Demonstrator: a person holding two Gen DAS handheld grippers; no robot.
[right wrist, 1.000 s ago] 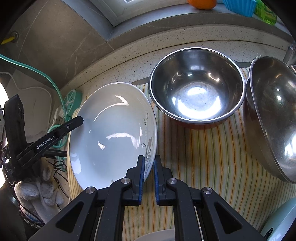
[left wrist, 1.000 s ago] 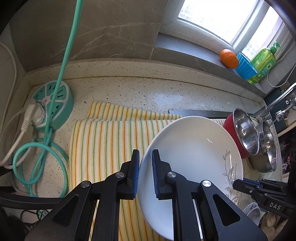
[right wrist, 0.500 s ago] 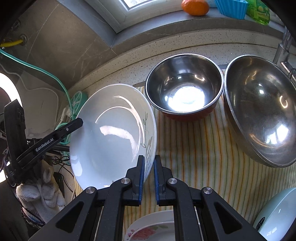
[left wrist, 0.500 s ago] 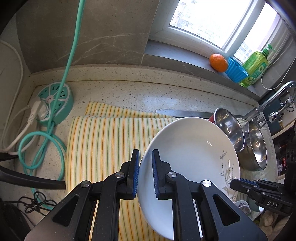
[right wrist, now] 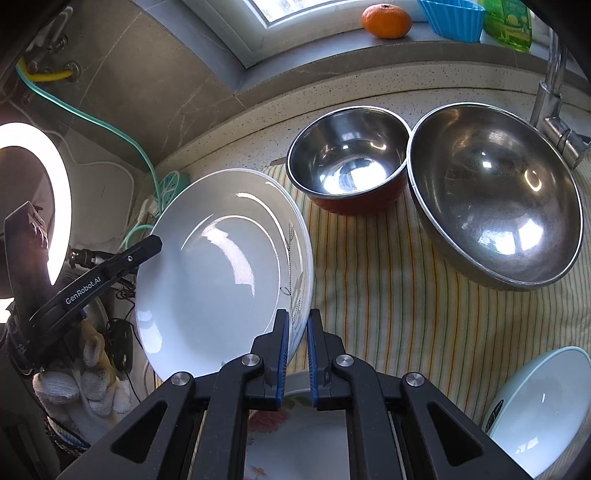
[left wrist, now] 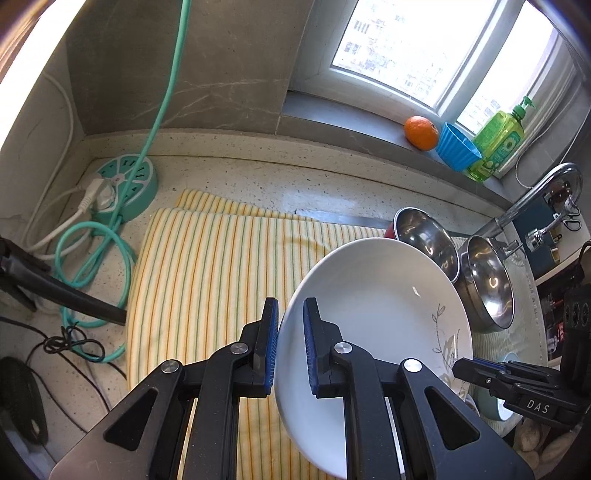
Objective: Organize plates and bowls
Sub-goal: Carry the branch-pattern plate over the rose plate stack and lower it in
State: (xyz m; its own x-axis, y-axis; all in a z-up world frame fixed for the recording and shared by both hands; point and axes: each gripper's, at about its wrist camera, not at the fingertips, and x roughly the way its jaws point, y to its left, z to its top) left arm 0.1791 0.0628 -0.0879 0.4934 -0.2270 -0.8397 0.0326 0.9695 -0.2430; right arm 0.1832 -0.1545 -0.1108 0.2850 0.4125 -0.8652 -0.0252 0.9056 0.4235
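Left wrist view: left gripper (left wrist: 290, 345) and right gripper (right wrist: 298, 352) both clamp plate (left wrist: 373, 332) rims; keep level, move together toward towel (left wrist: 207, 273).

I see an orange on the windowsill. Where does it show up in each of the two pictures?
Left wrist view: the orange sits upper right on the windowsill, just left of the blue cup.
Right wrist view: the orange is at the top edge, right of centre, on the sill.
Shared landmark: that blue cup, right beside it in both.
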